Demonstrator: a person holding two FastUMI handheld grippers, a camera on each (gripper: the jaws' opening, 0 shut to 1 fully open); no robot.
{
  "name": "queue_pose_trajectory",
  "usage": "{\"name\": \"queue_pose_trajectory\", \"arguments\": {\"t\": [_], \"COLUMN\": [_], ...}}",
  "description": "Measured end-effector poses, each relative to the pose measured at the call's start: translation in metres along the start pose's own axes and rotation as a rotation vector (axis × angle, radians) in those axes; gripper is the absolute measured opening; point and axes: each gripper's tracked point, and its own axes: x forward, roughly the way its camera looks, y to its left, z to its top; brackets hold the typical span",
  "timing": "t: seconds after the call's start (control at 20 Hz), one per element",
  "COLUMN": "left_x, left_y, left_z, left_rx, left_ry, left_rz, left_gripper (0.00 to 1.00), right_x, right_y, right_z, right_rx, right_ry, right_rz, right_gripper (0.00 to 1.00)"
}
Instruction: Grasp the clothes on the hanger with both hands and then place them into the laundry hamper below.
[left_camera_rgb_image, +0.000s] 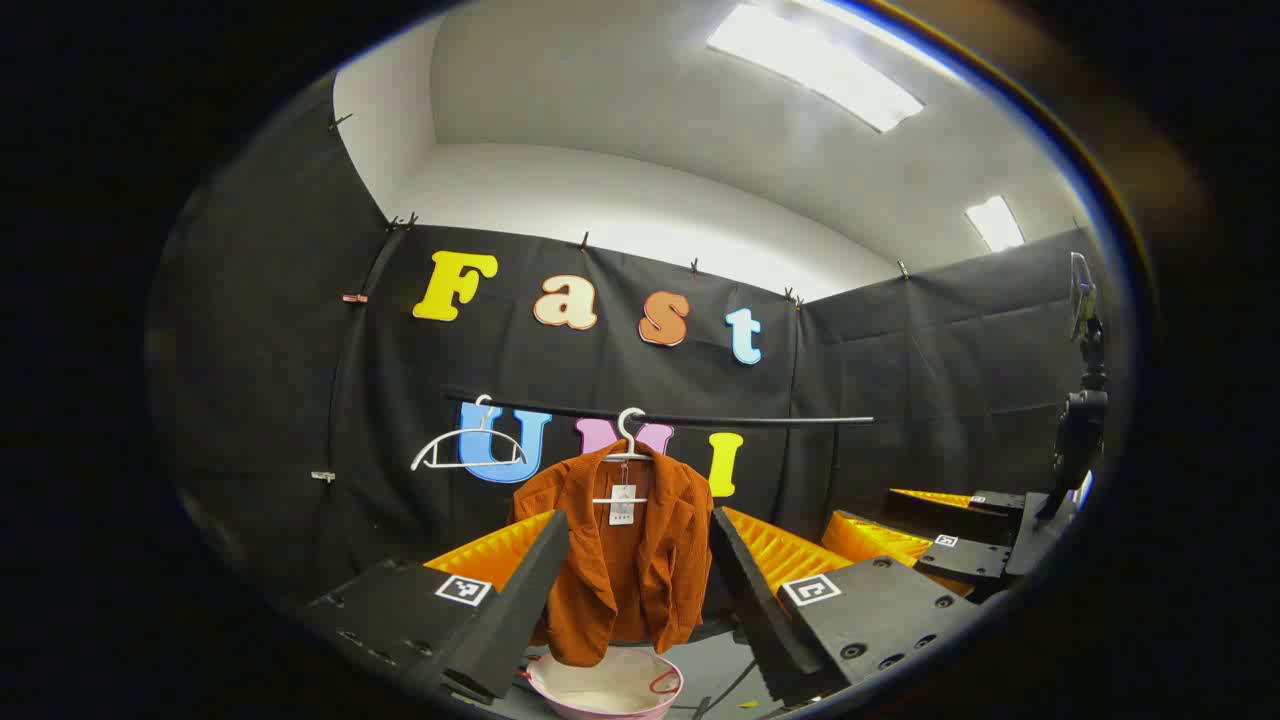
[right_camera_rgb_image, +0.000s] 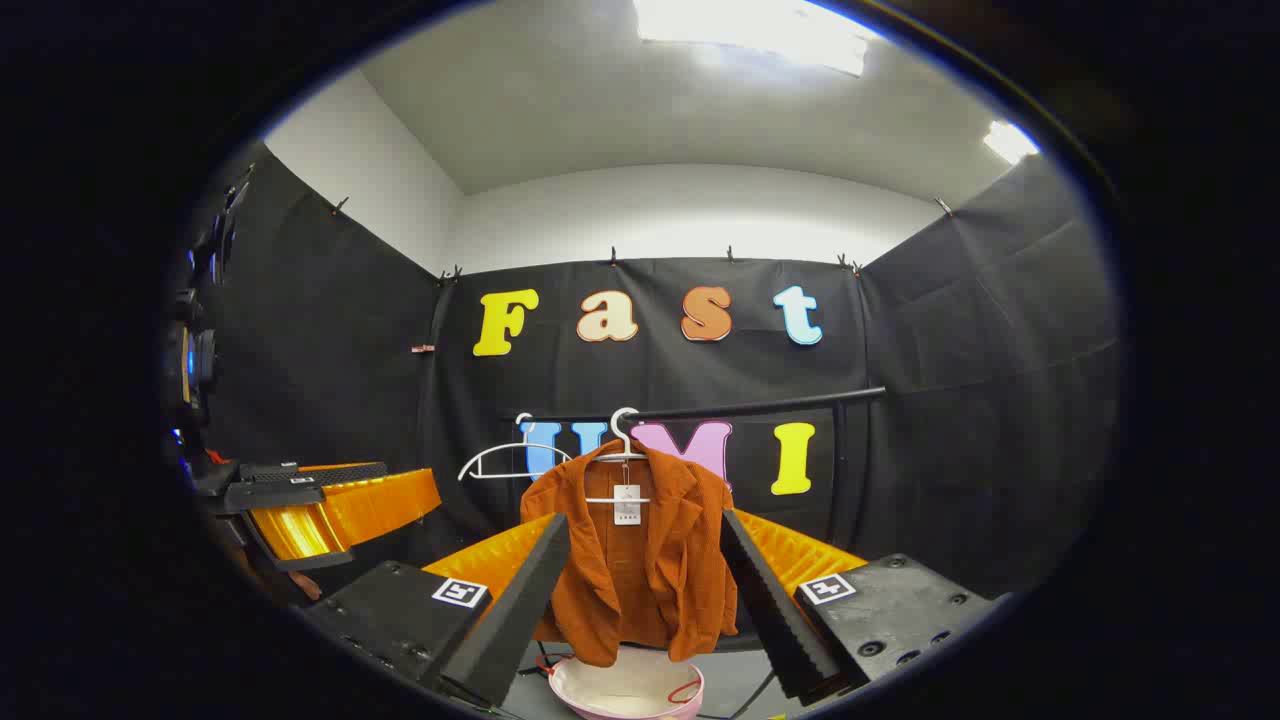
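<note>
A rust-orange jacket (left_camera_rgb_image: 625, 560) hangs on a white hanger (left_camera_rgb_image: 628, 440) from a black rail (left_camera_rgb_image: 760, 420); it appears again in the right gripper view as the jacket (right_camera_rgb_image: 635, 560) on its hanger (right_camera_rgb_image: 622, 440). Directly below stands a round pink-rimmed hamper (left_camera_rgb_image: 605, 685), also hamper (right_camera_rgb_image: 625, 688). My left gripper (left_camera_rgb_image: 640, 590) is open, its fingers framing the jacket from a distance. My right gripper (right_camera_rgb_image: 645, 590) is open too, well short of the cloth. The right gripper (left_camera_rgb_image: 960, 535) also appears at the right of the left gripper view, and the left gripper (right_camera_rgb_image: 320, 505) at the left of the right gripper view.
A bare white hanger (left_camera_rgb_image: 468, 450) hangs on the rail left of the jacket, also bare hanger (right_camera_rgb_image: 510, 458). Black cloth walls enclose the booth. A dark stand (left_camera_rgb_image: 1080, 420) rises at the far right of the left gripper view.
</note>
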Motion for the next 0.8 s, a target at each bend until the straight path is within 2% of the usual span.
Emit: {"name": "queue_pose_trajectory", "arguments": {"t": [0.8], "left_x": [-0.0026], "left_y": [-0.0096], "left_z": [0.0017], "left_rx": [-0.003], "left_ry": [-0.005], "left_rz": [-0.028], "left_gripper": [0.90], "right_x": [-0.0028], "right_y": [-0.0052], "right_z": [0.0011], "right_rx": [0.012], "right_ry": [-0.011], "right_rz": [-0.009], "right_gripper": [0.97]}}
